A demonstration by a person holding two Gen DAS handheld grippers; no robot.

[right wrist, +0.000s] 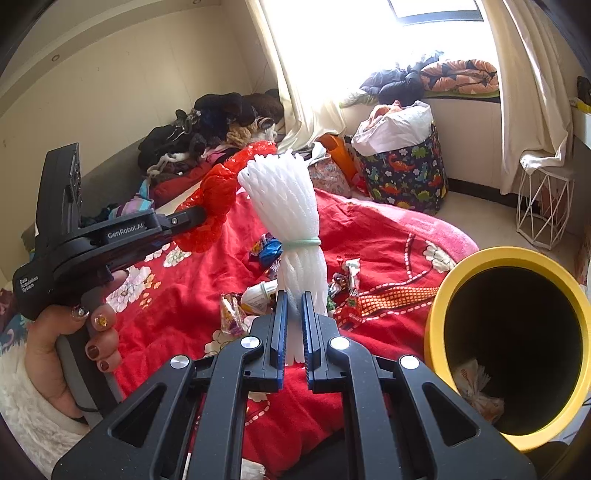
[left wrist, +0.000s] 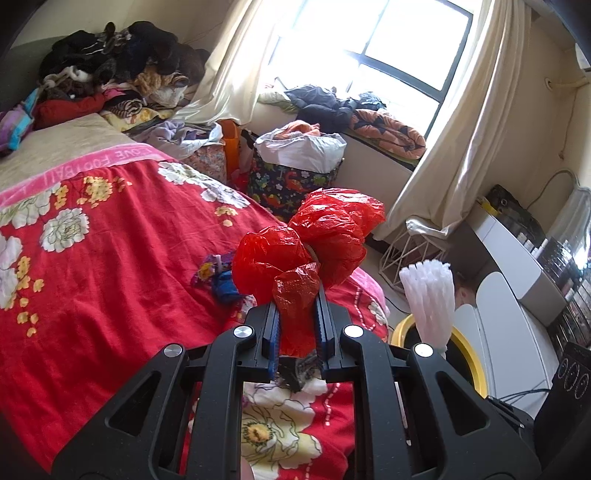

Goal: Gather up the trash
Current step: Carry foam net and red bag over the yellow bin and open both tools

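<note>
Transport step: the left claw (left wrist: 297, 325) pinches a crumpled red plastic bag (left wrist: 310, 240) at frame centre, and the right claw (right wrist: 293, 325) pinches a white foam-net bundle (right wrist: 291, 221) above the bed (right wrist: 388, 229). Next, judged: carry both over the yellow-rimmed bin (right wrist: 436, 317) at lower right, then release.

Lower end of the red plastic bag (left wrist: 295, 295) hidden between the jaws. Yellow bin (left wrist: 469, 354) mostly masked by the white foam netting (left wrist: 430, 302). Window (right wrist: 436, 9) cropped at the top edge, washed out by glare.
</note>
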